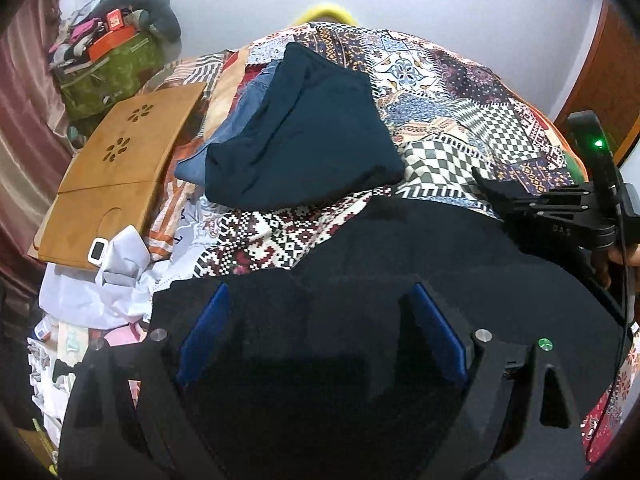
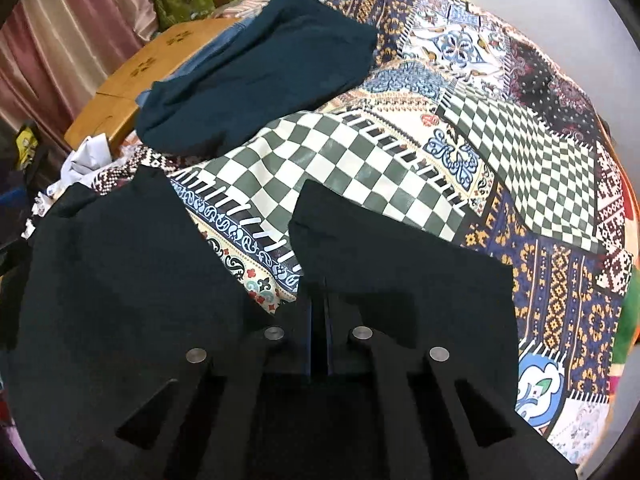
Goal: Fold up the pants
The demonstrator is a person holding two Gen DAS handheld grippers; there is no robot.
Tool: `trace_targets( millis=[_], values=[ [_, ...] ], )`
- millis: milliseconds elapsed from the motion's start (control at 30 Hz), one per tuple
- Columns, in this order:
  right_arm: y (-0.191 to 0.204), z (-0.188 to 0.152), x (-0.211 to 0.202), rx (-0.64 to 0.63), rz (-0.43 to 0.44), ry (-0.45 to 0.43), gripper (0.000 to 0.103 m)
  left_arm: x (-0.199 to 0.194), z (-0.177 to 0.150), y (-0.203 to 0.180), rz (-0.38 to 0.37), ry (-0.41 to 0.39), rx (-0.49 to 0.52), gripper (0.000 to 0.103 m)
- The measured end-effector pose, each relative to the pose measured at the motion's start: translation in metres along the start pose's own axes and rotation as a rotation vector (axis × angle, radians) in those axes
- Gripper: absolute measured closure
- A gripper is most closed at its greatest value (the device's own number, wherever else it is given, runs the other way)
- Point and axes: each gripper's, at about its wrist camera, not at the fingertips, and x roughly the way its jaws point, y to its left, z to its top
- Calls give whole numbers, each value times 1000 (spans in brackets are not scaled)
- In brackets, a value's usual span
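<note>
a: where are the black pants (image 2: 120,280)?
b: near edge of the bed, on the patchwork bedspread (image 2: 400,152), a matte dark cloth with two flaps parted in a v.
a: right tongs (image 2: 319,308)?
b: blue pads pressed together, pinching the edge of the right flap.
a: left tongs (image 1: 320,332)?
b: spread wide over the black cloth, nothing between the blue pads (image 1: 204,332).
a: farther off?
b: a folded teal garment (image 1: 300,136), soft and creased, lying on denim (image 1: 244,120). left of it a wooden lap desk (image 1: 120,168) with flower cutouts.
a: anything one view adds?
b: only the left view shows the other tool, and crumpled white cloth (image 1: 120,276) at the near left.
</note>
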Motion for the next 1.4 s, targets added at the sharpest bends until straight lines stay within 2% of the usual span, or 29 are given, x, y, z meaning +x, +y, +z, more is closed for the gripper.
trace_targets(
  millis=[100,200,400,567,633,767,900,1033,1100,1167,1267,1400],
  values=[
    [-5,-6,-19,7,-32,-64,100,-6,-2,-8,-14,-2,10,11],
    [-26,-12,-56,55,-31,-159,100,-14,-3,-19,-15,-9,34,11],
    [-69,-32,-153,146,-59,-331,101,-25,-2,-48,-66,-5,59,11],
    [-103,-69,-229,229,-73,-484,101,-21,-8,-80,-118,38,85,11],
    [-111,-91,-246,250,-77,-516,101,-18,-13,-94,-137,64,100,11],
    [-121,-143,-247,286,-84,-494,101,-13,-29,-122,-156,96,152,11],
    [-127,-194,-218,332,-90,-392,101,-10,-43,-137,-165,126,177,11],
    [-131,-241,-185,417,-56,-309,100,-14,-52,-143,-135,104,208,9],
    [-131,-258,-178,461,-18,-300,100,-16,-54,-142,-139,104,206,8],
    [-134,-270,-174,493,12,-299,99,-15,-54,-141,-135,104,204,8],
    [-144,-278,-177,558,-3,-306,94,-16,-53,-141,-131,108,198,8],
    [-157,-275,-195,598,9,-368,91,-16,-54,-143,-123,101,201,7]
  ],
)
